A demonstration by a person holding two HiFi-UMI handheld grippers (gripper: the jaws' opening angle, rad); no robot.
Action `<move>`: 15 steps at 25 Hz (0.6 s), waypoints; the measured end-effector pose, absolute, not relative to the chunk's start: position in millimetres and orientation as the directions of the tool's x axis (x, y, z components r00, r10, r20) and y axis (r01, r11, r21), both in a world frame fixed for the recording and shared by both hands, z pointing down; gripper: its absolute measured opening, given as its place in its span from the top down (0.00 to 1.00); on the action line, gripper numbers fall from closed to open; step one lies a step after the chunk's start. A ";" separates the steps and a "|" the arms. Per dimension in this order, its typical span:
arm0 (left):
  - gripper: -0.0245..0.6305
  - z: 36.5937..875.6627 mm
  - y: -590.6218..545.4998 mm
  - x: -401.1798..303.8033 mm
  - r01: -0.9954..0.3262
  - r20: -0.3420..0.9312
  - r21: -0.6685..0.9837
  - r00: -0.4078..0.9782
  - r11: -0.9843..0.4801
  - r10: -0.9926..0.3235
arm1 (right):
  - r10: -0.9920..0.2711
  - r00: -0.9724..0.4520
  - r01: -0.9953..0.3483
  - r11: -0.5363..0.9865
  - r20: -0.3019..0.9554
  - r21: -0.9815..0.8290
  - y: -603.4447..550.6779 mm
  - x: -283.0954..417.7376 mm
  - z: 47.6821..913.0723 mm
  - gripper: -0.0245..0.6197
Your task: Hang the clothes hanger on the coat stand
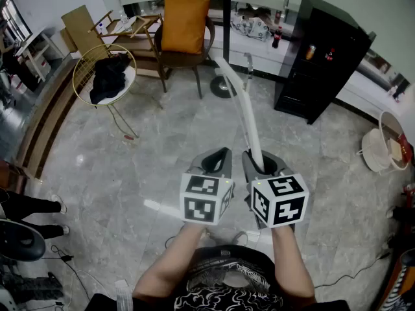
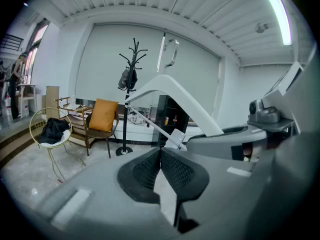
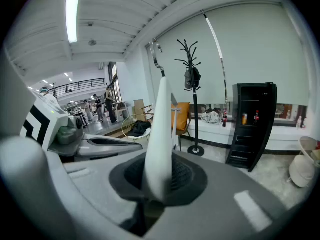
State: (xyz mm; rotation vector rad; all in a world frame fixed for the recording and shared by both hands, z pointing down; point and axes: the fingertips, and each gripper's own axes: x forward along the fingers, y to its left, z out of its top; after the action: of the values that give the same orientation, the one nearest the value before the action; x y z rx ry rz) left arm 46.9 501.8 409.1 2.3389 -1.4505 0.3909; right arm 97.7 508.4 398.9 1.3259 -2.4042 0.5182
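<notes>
A white clothes hanger (image 1: 243,105) runs up and away from my right gripper (image 1: 262,167), which is shut on its lower end. In the right gripper view the hanger (image 3: 161,134) stands between the dark pads, with its metal hook (image 3: 156,56) at the top. My left gripper (image 1: 217,161) is beside the right one, shut with nothing in it. In the left gripper view its pads (image 2: 161,159) meet, and the hanger (image 2: 175,91) crosses to the right. The black coat stand (image 1: 226,24) rises ahead on the far side of the floor, clear of the hanger.
A dark bag hangs on the coat stand (image 3: 192,78). A chair with an orange cushion (image 1: 185,24) is left of the stand, and a round wire chair with a black garment (image 1: 107,76) is further left. A black cabinet (image 1: 321,57) is at the right.
</notes>
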 end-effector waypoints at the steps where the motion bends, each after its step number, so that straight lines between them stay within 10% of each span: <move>1: 0.95 409.8 500.7 44.6 -0.898 0.413 0.157 0.437 -0.410 -0.799 | -0.729 -0.502 -0.856 0.496 0.465 -0.146 507.7 95.0 399.6 0.89; 15: 0.95 414.7 478.8 -5.1 -0.876 0.407 0.188 0.481 -0.445 -0.777 | -0.737 -0.469 -0.877 0.456 0.487 -0.153 489.9 41.3 408.3 0.89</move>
State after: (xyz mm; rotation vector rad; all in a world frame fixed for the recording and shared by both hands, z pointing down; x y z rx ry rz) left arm -5.1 478.8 414.7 2.3614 -1.3837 0.3700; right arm 41.3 489.9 408.3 1.3667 -2.3591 0.5523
